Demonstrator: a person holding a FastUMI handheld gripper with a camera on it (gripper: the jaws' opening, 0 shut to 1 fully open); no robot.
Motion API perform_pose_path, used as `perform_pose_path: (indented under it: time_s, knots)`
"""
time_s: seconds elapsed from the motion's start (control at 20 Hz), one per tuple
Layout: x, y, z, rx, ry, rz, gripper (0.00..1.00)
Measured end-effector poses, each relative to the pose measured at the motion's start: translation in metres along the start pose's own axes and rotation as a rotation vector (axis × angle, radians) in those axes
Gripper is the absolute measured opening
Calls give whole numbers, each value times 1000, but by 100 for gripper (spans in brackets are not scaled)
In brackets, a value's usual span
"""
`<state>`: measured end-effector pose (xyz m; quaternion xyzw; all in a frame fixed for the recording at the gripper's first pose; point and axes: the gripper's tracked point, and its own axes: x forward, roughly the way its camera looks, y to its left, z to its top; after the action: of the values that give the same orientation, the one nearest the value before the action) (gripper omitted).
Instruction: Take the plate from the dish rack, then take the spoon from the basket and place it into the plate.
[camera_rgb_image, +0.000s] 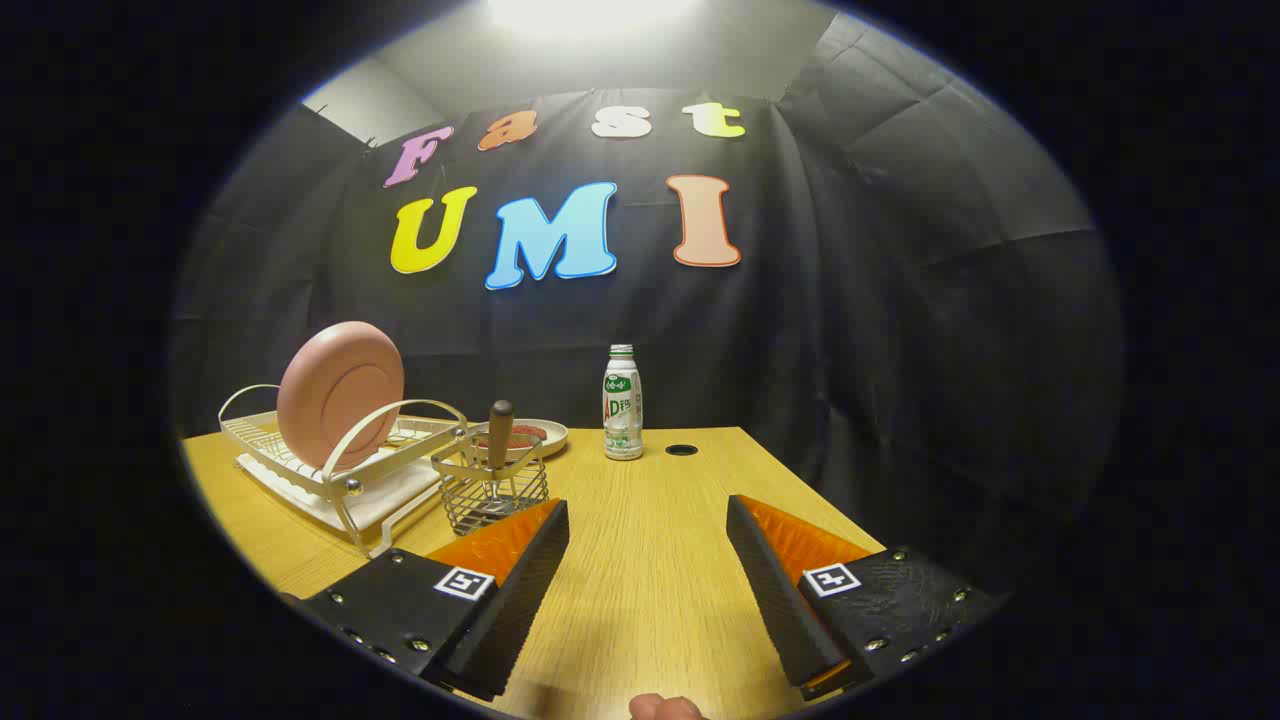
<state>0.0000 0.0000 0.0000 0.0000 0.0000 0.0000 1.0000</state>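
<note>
A pink plate (340, 395) stands on edge in a white wire dish rack (335, 470) on the wooden table, ahead and to the left of my fingers. Beside the rack, just beyond the left finger, a wire basket (492, 487) holds a spoon (498, 432) upright with its dark handle sticking up. My gripper (648, 520) hovers over bare tabletop, open wide with nothing between its fingers. The plate and the basket both lie well apart from the fingers.
A small dish (530, 436) with something red in it sits behind the basket. A white drink bottle (622, 403) stands at the table's far edge, with a round cable hole (681, 450) next to it. The table (650, 570) drops off to the right.
</note>
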Motion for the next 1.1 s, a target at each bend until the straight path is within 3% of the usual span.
perform_pose_path:
  time_s: [0.35,0.7,0.95,1.1]
  knots:
    - [54,-11,39,31,-25,-23,97]
    - [11,-13,136,26,-35,-68,97]
    - [-14,31,202,29,-40,-45,97]
    - [-14,68,219,2,17,-11,97]
